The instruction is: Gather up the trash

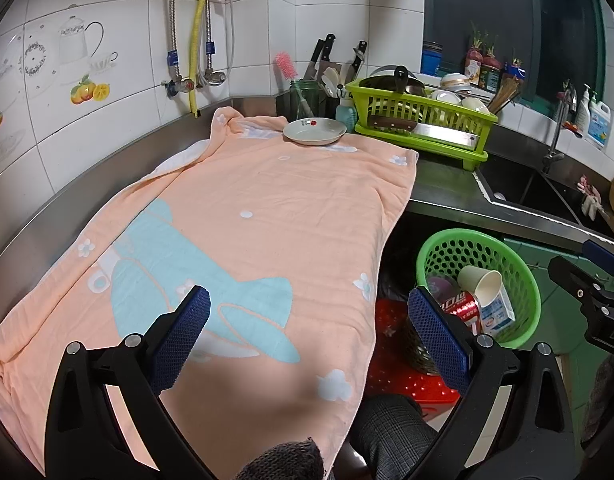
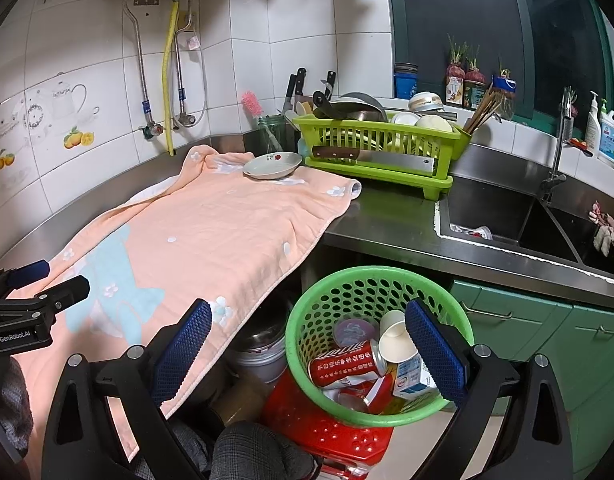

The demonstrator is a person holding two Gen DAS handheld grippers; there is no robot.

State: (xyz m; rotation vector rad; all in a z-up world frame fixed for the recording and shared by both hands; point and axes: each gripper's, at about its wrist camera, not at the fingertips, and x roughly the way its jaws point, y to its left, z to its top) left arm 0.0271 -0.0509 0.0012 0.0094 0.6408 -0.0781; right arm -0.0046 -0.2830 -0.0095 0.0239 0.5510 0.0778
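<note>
1. Blue fingers (image 2: 435,354) of the right gripper (image 2: 307,344) stand spread wide with nothing between them; your right hand holds no trash.
2. Left gripper (image 1: 309,330) is likewise released and empty. It hangs over the near edge of the peach towel (image 1: 267,208) that covers the worktop (image 2: 387,224).
3. Locate the collected trash: the green basket (image 2: 307,320) sits below the worktop edge on a red stool (image 2: 307,412). It holds a red can (image 2: 347,364) lying on its side, a paper cup (image 2: 395,344) tipped over, a small carton (image 2: 411,380) and a round lid-like item (image 2: 353,330).
4. Check the towel: no trash shows on it. Only a plate (image 2: 272,165) rests at its far end, just beside the dish rack (image 2: 379,148).
5. Note one possible remaining item: a white container with red print (image 2: 477,233) lies in the sink (image 2: 487,208), beyond the basket and to the right. Its long axis cannot be told from here.
6. Judge the reach: the sink lies ahead and right of the right gripper, and well apart from the left one. The right hand is the nearer.
7. Expect a forward-right reach over the sink rim, then a carry toward you to the basket directly under the right gripper.
</note>
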